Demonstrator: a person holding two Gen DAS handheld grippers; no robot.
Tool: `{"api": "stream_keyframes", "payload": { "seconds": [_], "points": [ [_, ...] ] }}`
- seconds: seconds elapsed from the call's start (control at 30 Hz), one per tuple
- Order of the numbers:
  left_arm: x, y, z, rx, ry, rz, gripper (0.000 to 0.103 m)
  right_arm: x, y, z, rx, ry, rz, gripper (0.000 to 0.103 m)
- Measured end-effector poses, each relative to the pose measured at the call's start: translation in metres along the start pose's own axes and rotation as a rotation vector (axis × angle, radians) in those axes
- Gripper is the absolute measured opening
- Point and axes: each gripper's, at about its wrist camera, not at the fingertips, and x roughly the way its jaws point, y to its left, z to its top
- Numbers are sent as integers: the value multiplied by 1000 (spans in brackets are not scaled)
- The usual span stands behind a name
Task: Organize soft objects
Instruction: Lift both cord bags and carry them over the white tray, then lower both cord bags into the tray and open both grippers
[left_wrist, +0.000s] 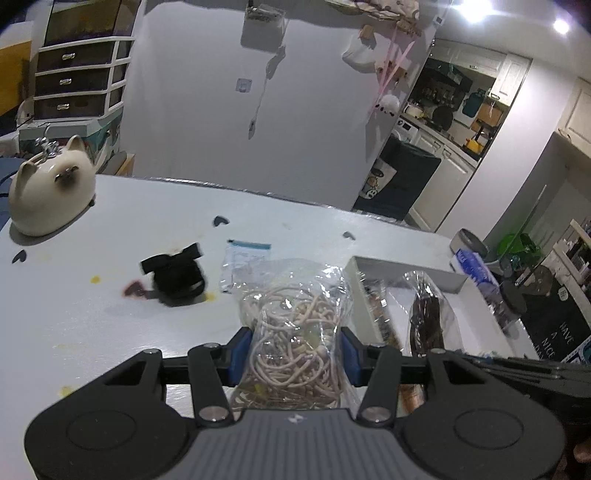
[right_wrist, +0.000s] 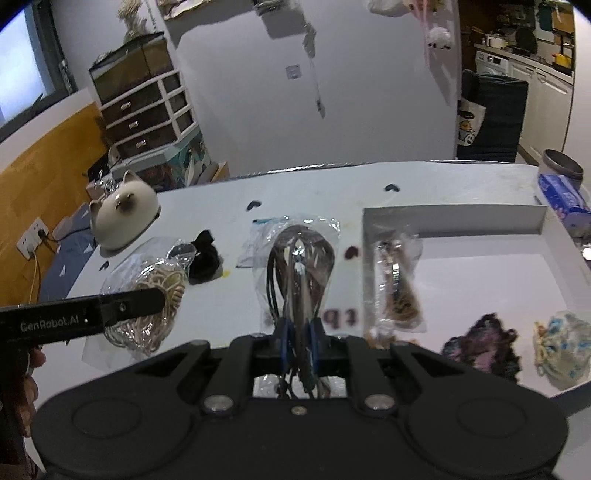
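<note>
While the left gripper (left_wrist: 295, 354) pinches a bag of beige bands (left_wrist: 295, 332) mid-frame and the right gripper (right_wrist: 297, 345) clamps shut on a bag of dark bands (right_wrist: 299, 266) centre frame, above the counter (left_wrist: 92, 332), slick plastic could slip free.

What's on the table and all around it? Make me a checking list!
Surface: white table, stained.
Job's things: bag of beige hair ties; bag of dark hair ties; white tray holding another bag and two scrunchies; black scrunchie.
Clutter: cat-shaped pot, tissue pack.
Grippers: left gripper clamps beige bag; right gripper clamps dark bag.
Cables: plugged into wall socket.
Surroundings: drawer unit, kitchen.
</note>
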Motion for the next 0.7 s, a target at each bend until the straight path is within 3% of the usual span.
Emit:
{"api": "stream_keyframes", "payload": {
  "seconds": [0.4,0.7],
  "points": [
    [40,-100,9,-11,-25,-52,51,-28,-95,19,22,-26,-21,12],
    [89,-162,11,-34,9,-98,51,-35,-173,34,34,-43,-54,13]
  ]
}}
